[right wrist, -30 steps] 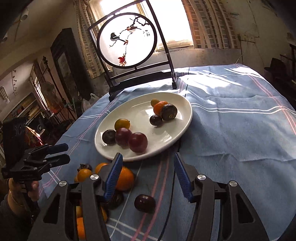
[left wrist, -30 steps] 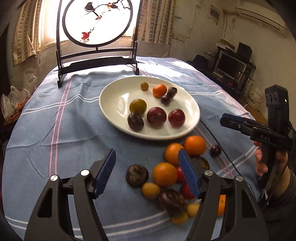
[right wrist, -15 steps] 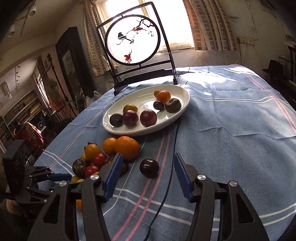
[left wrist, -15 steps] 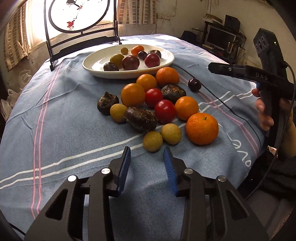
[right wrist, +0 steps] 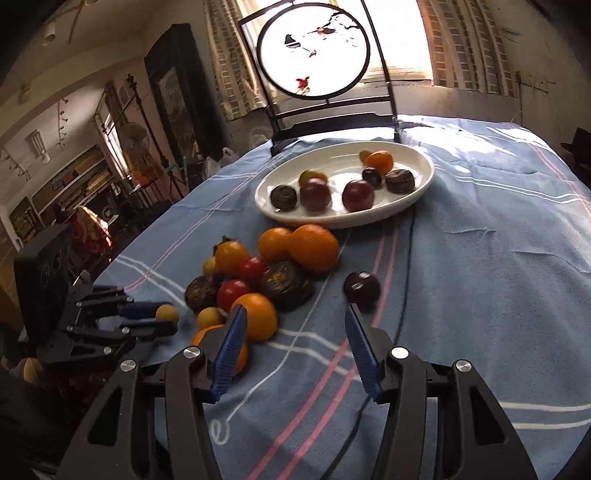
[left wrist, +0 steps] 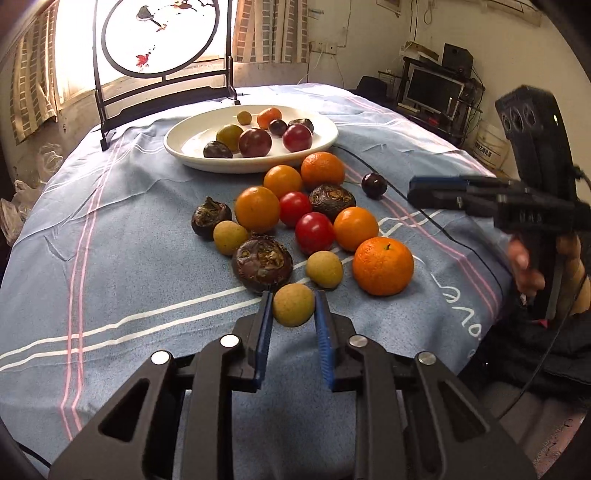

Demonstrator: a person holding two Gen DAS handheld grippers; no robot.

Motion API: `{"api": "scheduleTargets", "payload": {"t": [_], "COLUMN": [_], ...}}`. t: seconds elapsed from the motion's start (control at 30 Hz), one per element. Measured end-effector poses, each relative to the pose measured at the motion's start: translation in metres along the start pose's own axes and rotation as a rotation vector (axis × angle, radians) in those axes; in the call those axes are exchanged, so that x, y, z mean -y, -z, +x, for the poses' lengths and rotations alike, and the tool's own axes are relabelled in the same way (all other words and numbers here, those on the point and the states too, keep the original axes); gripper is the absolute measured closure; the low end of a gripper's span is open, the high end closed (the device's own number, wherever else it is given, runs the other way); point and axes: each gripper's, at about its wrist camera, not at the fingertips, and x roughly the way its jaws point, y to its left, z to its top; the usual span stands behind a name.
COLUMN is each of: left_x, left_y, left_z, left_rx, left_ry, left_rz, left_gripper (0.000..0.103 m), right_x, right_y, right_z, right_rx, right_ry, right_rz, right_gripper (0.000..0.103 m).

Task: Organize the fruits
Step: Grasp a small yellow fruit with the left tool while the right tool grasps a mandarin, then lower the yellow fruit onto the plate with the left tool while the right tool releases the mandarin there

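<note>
tablecloth: blue, with pink and white stripes; it covers the whole table and hangs over its edges.
round screen: translucent disc painted with birds and a red leaf, in a dark frame on a stand, upright at the table's far edge, lit by the window behind.
curtains: checked, hanging either side of the window.
black cable: lies across the cloth toward the near right edge.
monitor: dark, on a rack off the far right corner.
shelves: crowded, dim, beyond the left edge.
</note>
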Motion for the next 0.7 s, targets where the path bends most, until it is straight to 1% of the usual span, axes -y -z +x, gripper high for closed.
{"api": "scheduleTargets", "payload": {"t": [0.13, 0.23, 0.27, 0.3, 0.33, 0.4, 0.43, 0.57, 0.6, 0.7], "left_x": [-0.009, -0.012, -0.013, -0.013, -0.014, -0.016, -0.017, -0.023, -0.025, -0.033], "left_y": [-0.001, -0.001, 0.000, 0.000, 0.001, 0.002, 0.002, -0.003, -0.007, -0.028], "left_z": [-0.013, -0.017, -0.017, -0.017, -0.018, -0.018, -0.019, -0.025, -0.026, -0.023], "left_rx": [0.026, 0.041, 0.044, 0.046, 0.047, 0.048, 0.049, 0.070, 0.074, 0.080], "left_ry": [-0.005, -0.002, 0.000, 0.002, 0.003, 0.005, 0.006, 0.015, 0.022, 0.058], "left_rz": [-0.031, -0.044, -0.047, -0.050, -0.054, -0.063, -0.066, -0.085, -0.091, -0.104], "left_gripper": [0.082, 0.082, 0.082, 0.082, 0.082, 0.082, 0.082, 0.082, 0.082, 0.082], "right_x": [-0.040, -0.054, -0.055, -0.056, -0.057, -0.061, -0.060, -0.043, -0.037, -0.013], "right_y": [0.013, 0.013, 0.012, 0.012, 0.012, 0.013, 0.013, 0.001, -0.005, -0.027], "right_z": [0.012, 0.023, 0.028, 0.031, 0.034, 0.031, 0.027, -0.003, -0.011, -0.030], "right_rx": [-0.074, -0.092, -0.105, -0.119, -0.134, -0.124, -0.115, -0.026, 0.001, 0.069], "right_ry": [-0.024, 0.024, 0.032, 0.031, 0.017, 0.033, 0.025, -0.033, -0.033, 0.031], "right_rz": [-0.079, -0.116, -0.112, -0.106, -0.101, -0.107, -0.097, -0.021, -0.008, 0.028], "right_gripper": [0.048, 0.048, 0.052, 0.058, 0.060, 0.061, 0.061, 0.061, 0.061, 0.061]}}
